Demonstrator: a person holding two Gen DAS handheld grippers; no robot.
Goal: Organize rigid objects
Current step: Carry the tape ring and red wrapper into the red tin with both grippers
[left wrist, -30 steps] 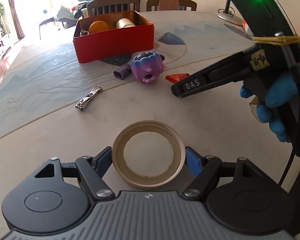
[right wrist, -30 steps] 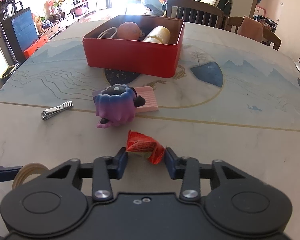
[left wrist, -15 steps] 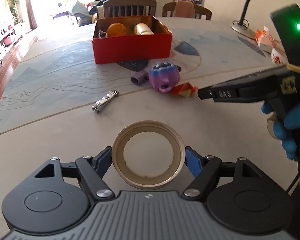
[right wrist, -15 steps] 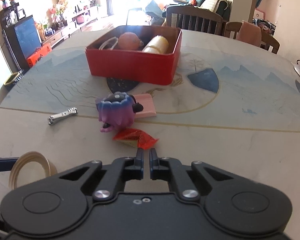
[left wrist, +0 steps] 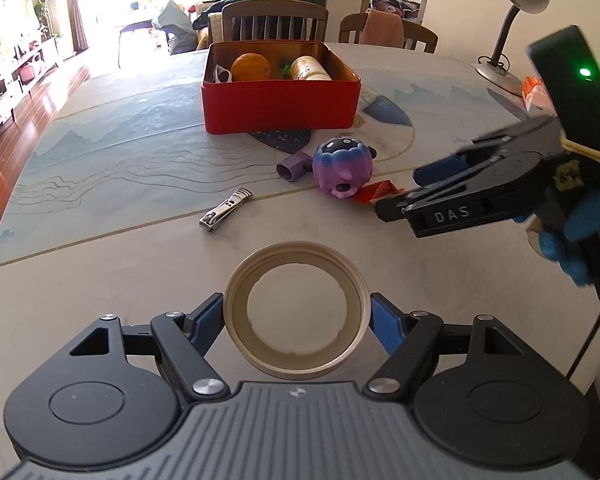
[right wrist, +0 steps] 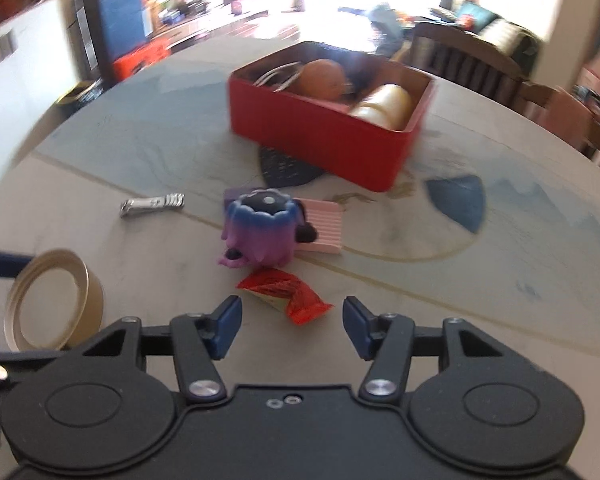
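Ring [left wrist: 296,316] is clamped in left tool [left wrist: 297,314] on desk [left wrist: 100,184], while right tool [right wrist: 292,326], jaws just opening, stands apart around red packet [right wrist: 286,294].

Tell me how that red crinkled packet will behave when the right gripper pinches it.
The red packet looks thin and creased, so it will probably crumple rather than resist. It seems light and may slide on the smooth table. The right gripper is open.

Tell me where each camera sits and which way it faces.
Left wrist: on the left hand-held gripper, looking down across the table; its fingers clamp a beige plastic ring lid; a blue-gloved hand shows.
Right wrist: on the right hand-held gripper, open, facing a red foil wrapper.
Shared: red metal tin, ring lid, wrapper.
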